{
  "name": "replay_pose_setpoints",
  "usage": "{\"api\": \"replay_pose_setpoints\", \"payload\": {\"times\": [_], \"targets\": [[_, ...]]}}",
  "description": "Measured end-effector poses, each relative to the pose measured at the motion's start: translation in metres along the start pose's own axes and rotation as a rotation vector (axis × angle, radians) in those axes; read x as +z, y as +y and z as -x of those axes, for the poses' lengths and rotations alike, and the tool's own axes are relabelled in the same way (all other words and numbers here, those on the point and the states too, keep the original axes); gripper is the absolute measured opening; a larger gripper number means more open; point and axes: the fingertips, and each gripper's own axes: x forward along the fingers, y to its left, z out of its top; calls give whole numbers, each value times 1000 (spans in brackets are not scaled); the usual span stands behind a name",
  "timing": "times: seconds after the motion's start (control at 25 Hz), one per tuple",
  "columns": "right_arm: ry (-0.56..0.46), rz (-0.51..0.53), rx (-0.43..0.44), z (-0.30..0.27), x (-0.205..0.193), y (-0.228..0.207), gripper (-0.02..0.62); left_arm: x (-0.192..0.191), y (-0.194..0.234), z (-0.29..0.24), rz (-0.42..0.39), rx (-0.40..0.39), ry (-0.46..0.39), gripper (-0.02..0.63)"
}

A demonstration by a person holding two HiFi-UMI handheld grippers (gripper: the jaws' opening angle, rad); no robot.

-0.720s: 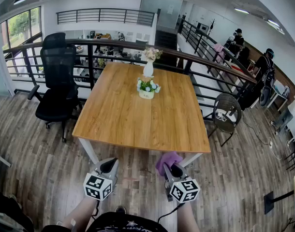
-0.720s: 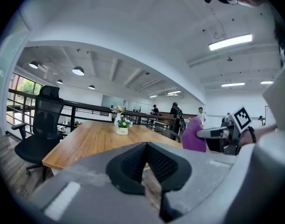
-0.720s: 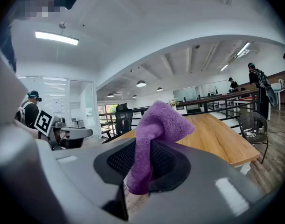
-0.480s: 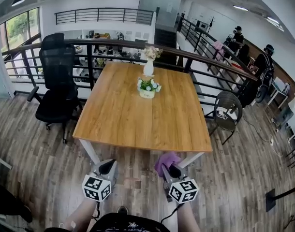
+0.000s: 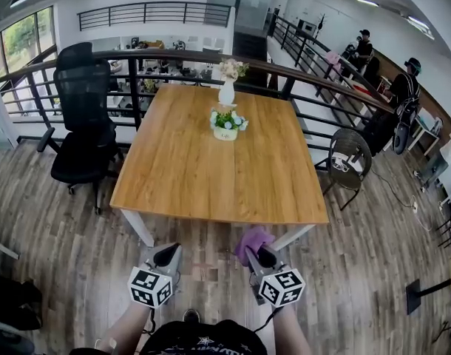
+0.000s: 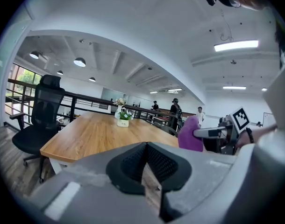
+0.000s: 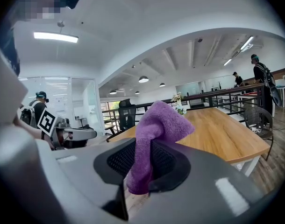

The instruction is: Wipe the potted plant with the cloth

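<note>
A small potted plant (image 5: 226,125) with white and blue flowers in a cream pot stands on the far half of the wooden table (image 5: 211,176); it also shows far off as the potted plant (image 6: 123,117) in the left gripper view. My right gripper (image 5: 264,258) is shut on a purple cloth (image 5: 252,242), which sticks up between the jaws as the cloth (image 7: 157,132). My left gripper (image 5: 165,255) is shut and holds nothing. Both grippers hang short of the table's near edge, well away from the plant.
A white vase of pale flowers (image 5: 228,86) stands behind the pot at the table's far edge. A black office chair (image 5: 81,124) is left of the table, a round metal chair (image 5: 350,165) to its right. A dark railing (image 5: 299,87) runs behind; people stand far right.
The view has shifted slightly toward the table. Both grippers stay side by side in the same pose, the cloth still in the right one.
</note>
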Motion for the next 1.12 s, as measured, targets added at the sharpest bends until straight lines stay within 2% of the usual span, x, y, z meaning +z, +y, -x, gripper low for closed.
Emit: {"api": "replay_pose_setpoints", "payload": {"times": [0.24, 0.4, 0.56, 0.76, 1.12], "targets": [[40, -9, -17, -6, -18, 1, 83, -12, 15, -5, 10, -3, 29, 2], [30, -33, -34, -13, -14, -14, 83, -12, 22, -17, 24, 0, 37, 2], [41, -50, -31, -39, -14, -34, 83, -3, 32, -38, -1, 8, 44, 2], [0, -63, 1, -84, 13, -70, 83, 16, 52, -76, -17, 54, 33, 2], [16, -70, 45, -152, 51, -161, 84, 44, 76, -162, -2, 124, 33, 2]]}}
